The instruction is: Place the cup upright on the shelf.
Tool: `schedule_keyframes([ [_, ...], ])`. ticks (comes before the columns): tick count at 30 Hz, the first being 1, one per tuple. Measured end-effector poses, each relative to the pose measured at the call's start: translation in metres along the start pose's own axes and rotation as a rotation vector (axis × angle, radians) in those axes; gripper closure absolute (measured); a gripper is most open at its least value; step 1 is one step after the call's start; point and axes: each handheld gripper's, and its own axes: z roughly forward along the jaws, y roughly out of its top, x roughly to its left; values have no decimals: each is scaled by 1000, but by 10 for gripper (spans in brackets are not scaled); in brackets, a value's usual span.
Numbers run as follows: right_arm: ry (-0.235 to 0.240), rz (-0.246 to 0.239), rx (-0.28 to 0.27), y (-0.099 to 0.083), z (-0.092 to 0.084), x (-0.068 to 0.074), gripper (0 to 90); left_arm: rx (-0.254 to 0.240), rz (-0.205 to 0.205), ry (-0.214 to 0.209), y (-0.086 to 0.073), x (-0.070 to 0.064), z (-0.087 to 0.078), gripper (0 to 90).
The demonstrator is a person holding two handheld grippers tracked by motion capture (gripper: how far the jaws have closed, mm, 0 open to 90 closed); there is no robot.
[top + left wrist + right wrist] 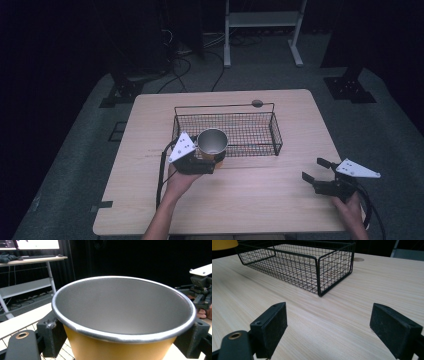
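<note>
From the high view we see the left gripper (204, 161) clamped on a yellow cup (213, 143) with a metal-grey inside, held upright at the near-left corner of the black wire basket (250, 131); whether the cup hangs over the basket's edge or just in front of it we cannot tell from there. The left gripper view gives what the high view lacks: the cup (123, 317) close up, its silver rim and yellow wall pinched between the two black jaws, one on each side. It also catches the right gripper (200, 293) far off at the right edge. The right gripper (316, 171) sits near the table's (260, 200) right edge, well apart from the basket, jaws spread wide with nothing in them. The right gripper view confirms that gap, bare wood between the jaws, and shows the basket (319, 277) empty on this side, plus a sliver of yellow cup (223, 244) at top left.
</note>
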Motion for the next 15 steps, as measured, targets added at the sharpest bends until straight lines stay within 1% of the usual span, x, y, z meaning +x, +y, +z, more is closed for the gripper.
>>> schedule_keyframes([
  [6, 2, 0, -1, 0, 0, 0, 133, 2, 15, 5, 11, 8, 6, 132],
  [8, 2, 1, -1, 0, 0, 0, 133, 0, 9, 5, 14, 11, 8, 132],
  [12, 5, 0, -1, 0, 0, 0, 135, 6, 16, 12, 19, 16, 13, 132],
  [15, 5, 1, 0, 0, 0, 0, 135, 5, 9, 13, 21, 20, 17, 132],
])
